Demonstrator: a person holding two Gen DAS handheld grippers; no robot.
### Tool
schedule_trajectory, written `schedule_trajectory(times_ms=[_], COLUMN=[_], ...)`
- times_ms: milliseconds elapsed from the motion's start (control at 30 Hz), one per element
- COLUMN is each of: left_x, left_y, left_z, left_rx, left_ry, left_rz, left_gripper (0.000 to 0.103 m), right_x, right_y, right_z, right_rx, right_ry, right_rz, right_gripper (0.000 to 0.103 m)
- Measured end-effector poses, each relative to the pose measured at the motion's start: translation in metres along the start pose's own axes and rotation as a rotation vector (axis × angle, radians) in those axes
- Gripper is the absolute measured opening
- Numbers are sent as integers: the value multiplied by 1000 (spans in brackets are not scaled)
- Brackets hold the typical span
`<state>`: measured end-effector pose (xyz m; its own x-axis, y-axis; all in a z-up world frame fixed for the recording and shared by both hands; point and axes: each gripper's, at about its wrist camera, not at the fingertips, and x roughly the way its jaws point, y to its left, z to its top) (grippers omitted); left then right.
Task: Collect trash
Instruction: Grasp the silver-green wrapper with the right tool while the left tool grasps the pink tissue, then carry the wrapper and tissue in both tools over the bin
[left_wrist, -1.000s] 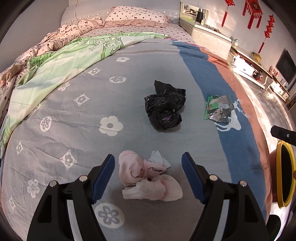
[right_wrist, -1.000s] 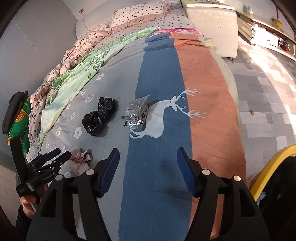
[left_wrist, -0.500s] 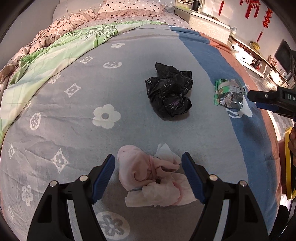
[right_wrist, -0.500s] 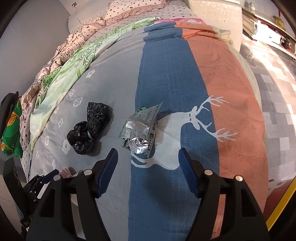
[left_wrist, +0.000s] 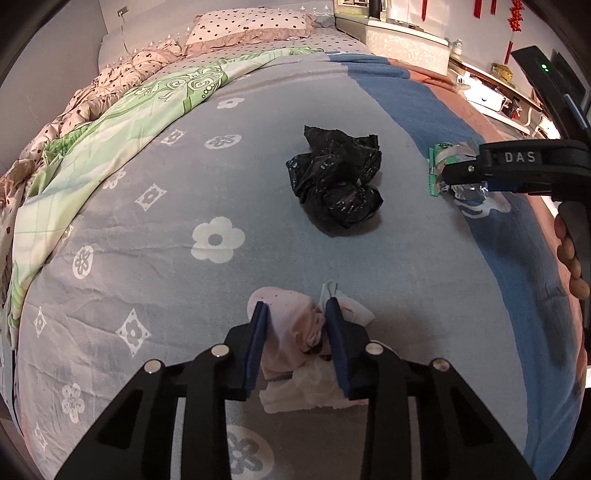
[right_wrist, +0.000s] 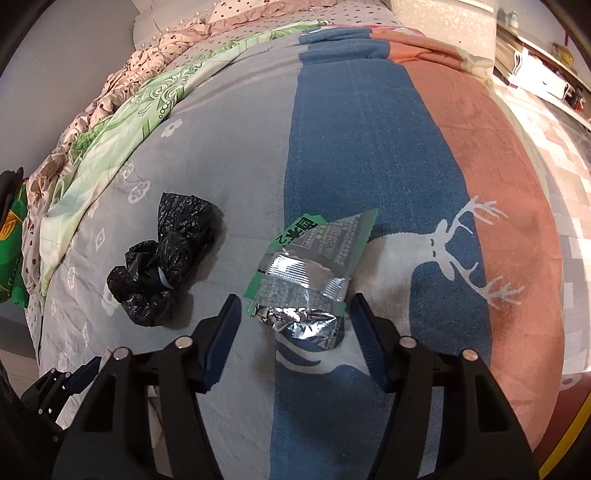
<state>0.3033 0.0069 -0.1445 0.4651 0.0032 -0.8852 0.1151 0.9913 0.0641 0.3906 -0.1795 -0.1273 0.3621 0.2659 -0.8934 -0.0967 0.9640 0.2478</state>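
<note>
Left tool (left_wrist: 297, 334): its jaws, wide apart a second ago, are closing and now pinch the pink tissue wad (left_wrist: 295, 332) between the pads.
Right tool (right_wrist: 295, 334): it has come down over the foil wrapper (right_wrist: 306, 273), which earlier lay well ahead; the jaws are closing, with the wrapper's crumpled end between them, pads not yet on it.

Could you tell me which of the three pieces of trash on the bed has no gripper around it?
The black bag. The left gripper is closing on the pink tissue wad, and the right gripper straddles the foil wrapper.
</note>
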Motion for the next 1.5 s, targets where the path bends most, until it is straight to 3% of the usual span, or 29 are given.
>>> schedule_trajectory(times_ms=[67, 167, 267, 500, 1000, 1233, 1500], left_x=[-4, -7, -10, -25, -85, -123, -153], left_y=[-1, 1, 7, 21, 25, 11, -36], left_z=[-1, -2, -3, -7, -15, -14, -5], left_rx=[11, 11, -14, -52, -94, -91, -55], left_ry=[-6, -11, -12, -27, -110, -168, -214], left_rz=[3, -4, -20, -36, -81, -107, -161], left_gripper=[26, 23, 22, 22, 21, 21, 21], right_x=[3, 6, 9, -7, -108, -162, -219], right_y=[5, 10, 13, 18, 4, -25, -68], right_z=[1, 0, -2, -8, -41, -61, -82], right_rx=[-19, -29, -36, -33, -47, -21, 23], right_ry=[6, 16, 19, -11, -111, -179, -252], right_rz=[-7, -9, -13, 29, 88, 86, 78], right_gripper=[29, 11, 1, 0, 0, 0, 0])
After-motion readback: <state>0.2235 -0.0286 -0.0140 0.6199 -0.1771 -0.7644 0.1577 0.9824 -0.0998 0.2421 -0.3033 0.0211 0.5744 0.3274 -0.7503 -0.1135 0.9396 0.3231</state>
